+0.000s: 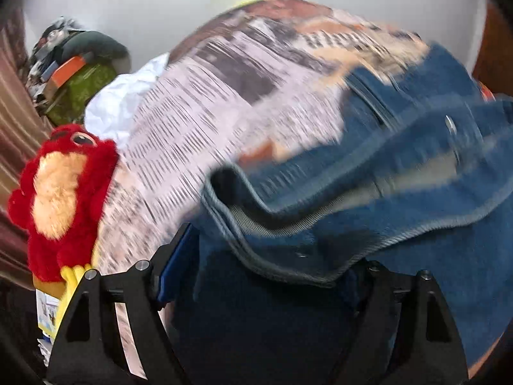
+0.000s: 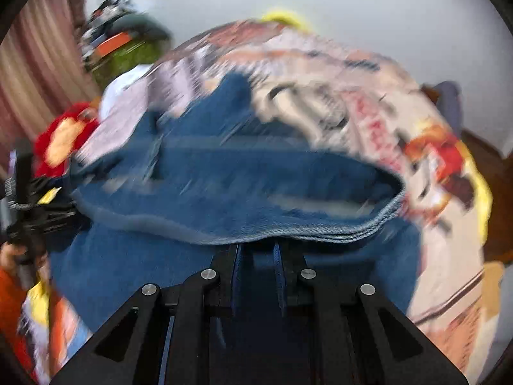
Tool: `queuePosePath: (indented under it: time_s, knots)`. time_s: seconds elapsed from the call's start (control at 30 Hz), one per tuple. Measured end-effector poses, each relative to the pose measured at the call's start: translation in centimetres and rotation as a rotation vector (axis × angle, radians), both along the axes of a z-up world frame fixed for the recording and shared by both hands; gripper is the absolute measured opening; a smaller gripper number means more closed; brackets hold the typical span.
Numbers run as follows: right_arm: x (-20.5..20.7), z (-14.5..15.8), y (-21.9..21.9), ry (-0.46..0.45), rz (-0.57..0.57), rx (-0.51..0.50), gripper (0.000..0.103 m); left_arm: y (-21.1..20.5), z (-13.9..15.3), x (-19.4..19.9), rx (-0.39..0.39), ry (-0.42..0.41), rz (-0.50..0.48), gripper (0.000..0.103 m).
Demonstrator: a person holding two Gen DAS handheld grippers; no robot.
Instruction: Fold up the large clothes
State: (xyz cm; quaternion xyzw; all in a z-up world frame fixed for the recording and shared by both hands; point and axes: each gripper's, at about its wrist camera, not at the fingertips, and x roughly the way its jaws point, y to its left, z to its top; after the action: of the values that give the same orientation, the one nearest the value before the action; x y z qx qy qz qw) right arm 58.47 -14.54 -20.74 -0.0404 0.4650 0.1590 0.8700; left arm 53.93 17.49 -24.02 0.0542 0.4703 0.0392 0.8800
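Note:
A blue denim garment point(image 1: 384, 192) lies bunched on a bed with a printed bedspread point(image 1: 208, 112); both views are blurred. My left gripper point(image 1: 269, 256) stands open and wide, its left pad point(image 1: 170, 266) bare. A seamed denim edge drapes across the gap and hides the right fingertip. In the right wrist view the denim garment point(image 2: 224, 176) has a thick folded hem running across just above my right gripper point(image 2: 258, 252). That gripper is shut on the denim, with cloth between its narrow blue pads. The left gripper point(image 2: 25, 211) shows at the left edge, held by a hand.
A red and cream plush toy point(image 1: 64, 192) sits at the bed's left side, beside a white cloth point(image 1: 118, 109). Behind it a green bundle point(image 1: 83, 89) carries stacked items. A striped curtain point(image 1: 12, 112) hangs on the left. A pale wall rises behind the bedspread point(image 2: 352, 96).

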Motion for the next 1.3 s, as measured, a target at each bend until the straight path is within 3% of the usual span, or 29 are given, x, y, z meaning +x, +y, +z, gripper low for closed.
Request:
queuePosePath:
  time_s: [0.1, 0.2, 0.3, 0.4, 0.5, 0.73, 0.9, 1.07, 1.3]
  knots:
    - [2.3, 0.9, -0.8, -0.05, -0.079, 0.03, 0.014, 1.3, 2.0, 1.3, -0.012, -0.062, 0.048, 0.083]
    - [4.0, 0.5, -1.7, -0.034, -0.13, 0.053, 0.014, 2.3, 2.9, 2.2, -0.036, -0.091, 0.096, 0.085]
    - [4.2, 0.1, -2.2, -0.011, -0.14, 0.081, 0.014, 3.6, 2.8, 3.5, -0.088, -0.072, 0.147, 0.088]
    - [3.5, 0.2, -2.0, -0.025, -0.141, 0.02, 0.014, 3.4, 3.3, 3.4, -0.092, -0.073, 0.154, 0.088]
    - [2.3, 0.9, -2.0, -0.026, -0.114, 0.007, 0.014, 2.7, 4.7, 2.1, -0.094, -0.117, 0.139, 0.088]
    - [-1.4, 4.4, -1.1, -0.062, -0.057, 0.103, 0.014, 0.7, 9.6, -2.0, -0.116, -0.215, 0.04, 0.088]
    - [-3.9, 6.0, 1.4, -0.073, 0.009, 0.141, 0.014, -1.4, 11.3, -4.5, -0.13, -0.25, -0.027, 0.088]
    - [-5.6, 5.9, 4.9, -0.046, 0.106, 0.137, 0.014, -3.6, 11.0, -6.5, -0.153, -0.242, -0.075, 0.089]
    - [-5.5, 0.9, 8.7, 0.052, 0.178, -0.047, 0.014, -6.0, 6.7, -7.1, -0.163, -0.149, -0.12, 0.092]
